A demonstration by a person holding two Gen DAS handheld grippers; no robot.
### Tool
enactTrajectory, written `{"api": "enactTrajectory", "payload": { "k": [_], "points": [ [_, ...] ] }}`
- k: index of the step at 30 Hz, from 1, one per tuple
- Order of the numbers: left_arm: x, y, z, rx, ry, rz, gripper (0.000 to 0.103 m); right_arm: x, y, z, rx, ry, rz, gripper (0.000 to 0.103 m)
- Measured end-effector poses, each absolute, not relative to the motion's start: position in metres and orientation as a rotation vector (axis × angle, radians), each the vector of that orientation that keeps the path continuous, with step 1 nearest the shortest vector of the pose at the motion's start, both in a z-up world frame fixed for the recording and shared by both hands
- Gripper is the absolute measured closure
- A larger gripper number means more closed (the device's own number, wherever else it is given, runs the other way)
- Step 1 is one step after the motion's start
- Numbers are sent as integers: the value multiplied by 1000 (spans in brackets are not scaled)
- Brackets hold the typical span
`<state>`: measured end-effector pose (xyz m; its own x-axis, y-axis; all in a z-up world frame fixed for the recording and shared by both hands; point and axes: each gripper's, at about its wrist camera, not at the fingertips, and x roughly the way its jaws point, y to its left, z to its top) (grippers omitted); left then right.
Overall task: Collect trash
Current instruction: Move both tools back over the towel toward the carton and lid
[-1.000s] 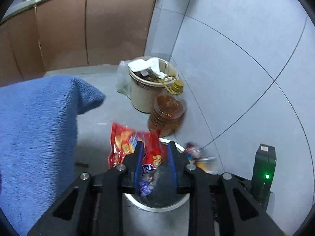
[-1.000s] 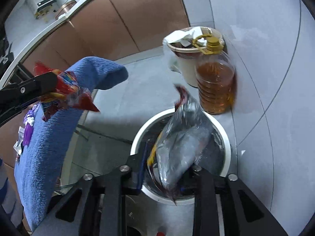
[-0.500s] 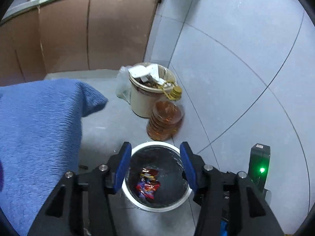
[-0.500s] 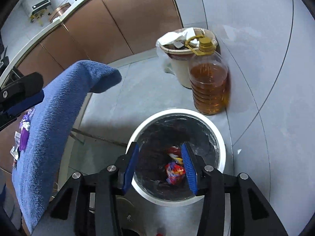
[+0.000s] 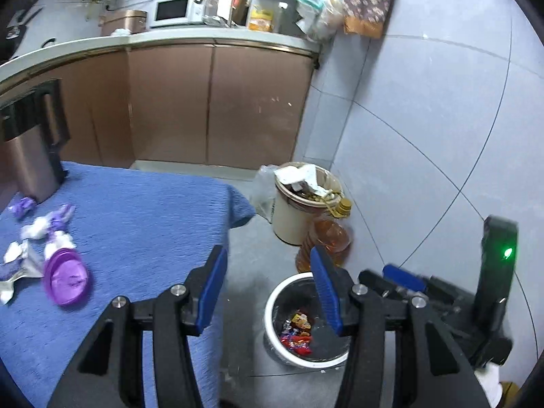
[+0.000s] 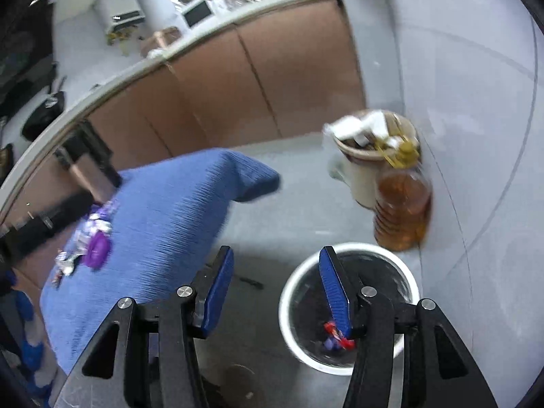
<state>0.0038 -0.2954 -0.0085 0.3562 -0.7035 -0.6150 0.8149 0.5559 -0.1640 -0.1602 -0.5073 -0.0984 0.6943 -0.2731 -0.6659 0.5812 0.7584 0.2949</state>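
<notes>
Claws first: left gripper (image 5: 268,292) and right gripper (image 6: 275,292) are both hanging wide open with nothing between the pads. A second ago each was pinching a snack bag over the white bin (image 5: 272,309); now both bags are lying at the bottom as colourful wrappers (image 5: 297,333), and both grippers are swinging up and back toward the table. So that drop-off is done and I'd say they're heading for the next load.

Remaining trash is sitting on the blue tablecloth (image 5: 146,224), toward its left edge: a purple lid (image 5: 66,277) with crumpled wrappers (image 5: 37,238) just beside it, near the steel kettle (image 5: 30,149). Past the table's corner, an overfull beige bin (image 5: 299,210) and an oil bottle (image 5: 324,238) are standing by the wall.
</notes>
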Motion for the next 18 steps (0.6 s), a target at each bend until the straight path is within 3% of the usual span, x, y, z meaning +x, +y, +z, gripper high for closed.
{"api": "enactTrajectory", "payload": {
  "k": [11,14,18],
  "points": [
    [2,-182,41,82,593,-842,53,-149,-420,-4,341,482,-322,49],
    [-1,-148,55,52,545,-781,45,-153,-396,21,300,431,-281,47],
    [-11,-106,68,27,494,-706,43,-161,-368,47,251,381,-221,46]
  ]
}}
